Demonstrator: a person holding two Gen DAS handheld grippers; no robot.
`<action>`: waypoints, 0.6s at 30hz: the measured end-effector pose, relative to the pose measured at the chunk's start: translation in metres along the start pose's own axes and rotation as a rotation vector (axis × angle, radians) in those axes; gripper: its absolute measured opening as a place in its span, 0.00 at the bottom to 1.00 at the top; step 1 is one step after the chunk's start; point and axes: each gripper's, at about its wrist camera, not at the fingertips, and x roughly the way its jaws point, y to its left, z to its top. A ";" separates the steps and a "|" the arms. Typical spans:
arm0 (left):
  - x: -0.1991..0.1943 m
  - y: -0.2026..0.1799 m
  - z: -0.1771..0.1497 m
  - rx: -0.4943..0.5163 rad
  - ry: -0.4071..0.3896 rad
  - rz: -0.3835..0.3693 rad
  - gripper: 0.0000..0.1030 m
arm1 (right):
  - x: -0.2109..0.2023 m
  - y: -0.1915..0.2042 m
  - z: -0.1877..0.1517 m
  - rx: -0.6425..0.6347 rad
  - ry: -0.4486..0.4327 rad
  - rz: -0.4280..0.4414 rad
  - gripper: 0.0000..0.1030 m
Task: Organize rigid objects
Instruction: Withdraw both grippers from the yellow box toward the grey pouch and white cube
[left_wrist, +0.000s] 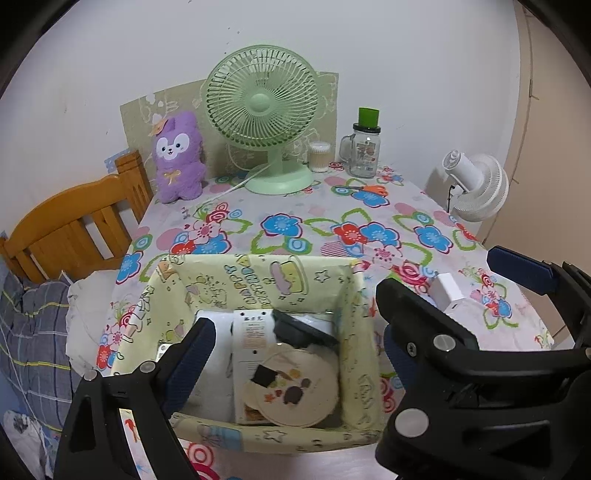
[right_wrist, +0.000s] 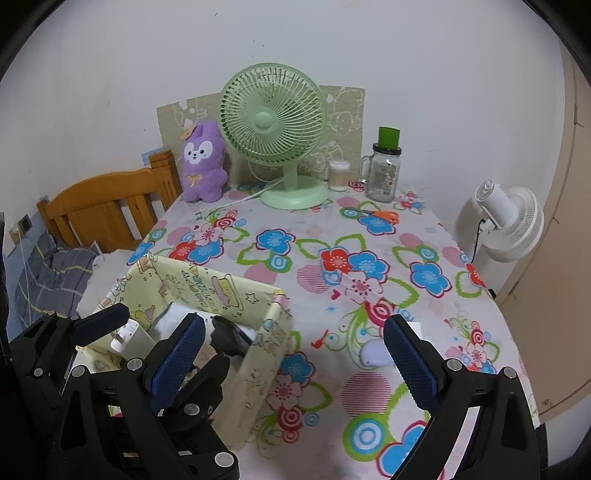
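Note:
A pale yellow cartoon-print storage box (left_wrist: 258, 280) stands at the table's front left. It holds a white carton (left_wrist: 251, 332), a round tin lid (left_wrist: 295, 384) and a dark flat item (left_wrist: 299, 330). My left gripper (left_wrist: 295, 343) is open above the box. The box (right_wrist: 266, 354) also shows in the right wrist view, where a white charger plug (right_wrist: 127, 336) sits between the left gripper's fingers. My right gripper (right_wrist: 293, 363) is open over the cloth to the right of the box. A small lilac-white case (right_wrist: 373, 352) lies by its right finger. A white adapter (left_wrist: 448, 291) lies right of the box.
A green desk fan (right_wrist: 275, 125), a purple plush (right_wrist: 203, 162), a cotton swab tub (right_wrist: 339, 175), a glass jar with green lid (right_wrist: 384, 166) and orange scissors (right_wrist: 384, 215) stand at the back. A white fan (right_wrist: 506, 218) is beyond the right edge. A wooden bed frame (right_wrist: 110, 210) is left.

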 end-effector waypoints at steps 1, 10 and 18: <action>-0.001 -0.002 0.000 0.000 -0.002 0.000 0.91 | -0.002 -0.002 0.000 0.000 -0.002 -0.001 0.96; -0.010 -0.023 0.004 -0.002 -0.023 0.004 0.91 | -0.014 -0.022 0.001 0.002 -0.018 0.001 0.96; -0.015 -0.042 0.006 0.007 -0.039 -0.005 0.92 | -0.027 -0.039 0.001 -0.002 -0.041 -0.025 0.96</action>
